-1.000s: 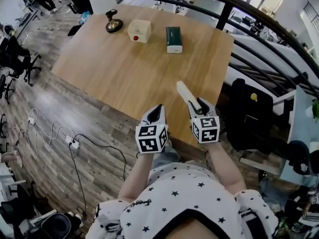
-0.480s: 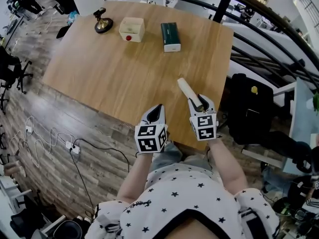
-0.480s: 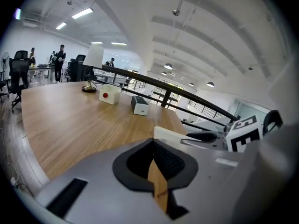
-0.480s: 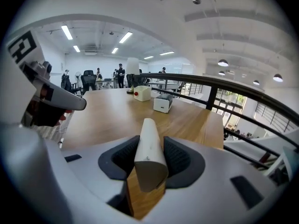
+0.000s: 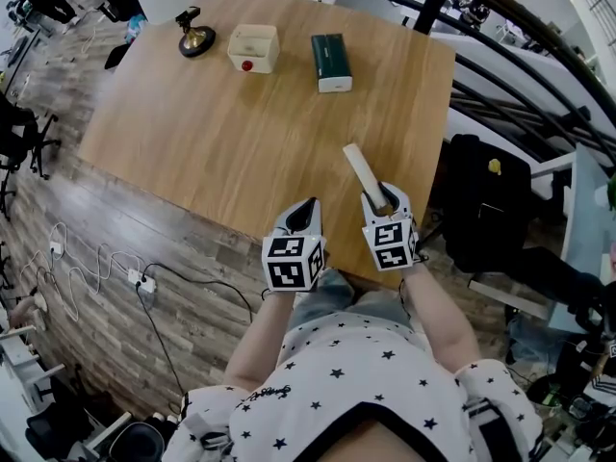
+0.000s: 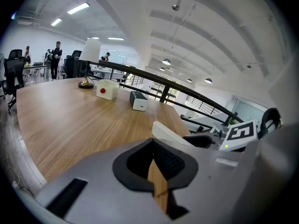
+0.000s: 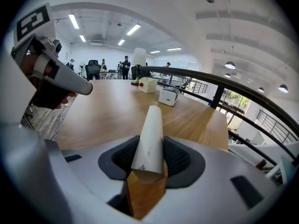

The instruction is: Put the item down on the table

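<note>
The item is a long cream-white bar (image 5: 361, 166). It sticks forward out of my right gripper (image 5: 383, 198), which is shut on its near end. Bar and gripper hang just above the near right part of the wooden table (image 5: 241, 123). In the right gripper view the bar (image 7: 150, 134) sits between the two dark pads (image 7: 180, 158) and points toward the far boxes. My left gripper (image 5: 304, 210) is beside it at the table's near edge, shut, holding nothing. The left gripper view shows its own closed tips (image 6: 153, 160), and the bar (image 6: 170, 133) to their right.
At the table's far side stand a lamp with a white shade (image 5: 183, 17), a cream box with a red button (image 5: 254, 46) and a dark green box (image 5: 330, 62). A black railing (image 5: 500, 37) runs past the right. A dark bag (image 5: 486, 210) sits right of the table. Cables (image 5: 77, 268) lie on the floor.
The head view has shifted a little. The right gripper still holds the bar at about the same place over the table's near right part. The left gripper has barely moved.
</note>
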The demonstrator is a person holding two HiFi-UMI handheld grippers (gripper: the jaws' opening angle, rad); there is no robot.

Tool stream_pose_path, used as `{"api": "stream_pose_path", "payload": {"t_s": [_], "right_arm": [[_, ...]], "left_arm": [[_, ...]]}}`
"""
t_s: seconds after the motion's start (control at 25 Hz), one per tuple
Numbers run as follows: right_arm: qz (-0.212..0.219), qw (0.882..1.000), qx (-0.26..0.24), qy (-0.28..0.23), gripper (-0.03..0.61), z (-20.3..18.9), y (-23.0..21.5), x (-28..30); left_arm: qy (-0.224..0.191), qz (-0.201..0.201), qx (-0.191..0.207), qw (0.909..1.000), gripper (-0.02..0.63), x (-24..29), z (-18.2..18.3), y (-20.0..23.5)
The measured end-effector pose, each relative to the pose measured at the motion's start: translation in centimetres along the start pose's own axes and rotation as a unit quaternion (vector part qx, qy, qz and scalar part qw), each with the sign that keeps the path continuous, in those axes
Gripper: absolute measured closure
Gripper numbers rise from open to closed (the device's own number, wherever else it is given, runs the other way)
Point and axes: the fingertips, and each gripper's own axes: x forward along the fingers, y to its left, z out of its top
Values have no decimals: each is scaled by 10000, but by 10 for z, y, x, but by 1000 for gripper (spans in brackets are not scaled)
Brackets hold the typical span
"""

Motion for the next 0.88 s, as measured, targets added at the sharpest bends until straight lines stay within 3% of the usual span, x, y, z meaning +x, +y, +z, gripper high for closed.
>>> {"api": "stream_pose_path", "payload": {"t_s": [0.32,0.88], "right_arm": [[44,9995,-214,215,425,-9,10,2],[207,9997,-113,112,389,-5,32,-5]], "left_arm": [[78,20,-29,10000,603,-2,-9,3],[138,53,-50,9999,603,-11,-20,0]]}}
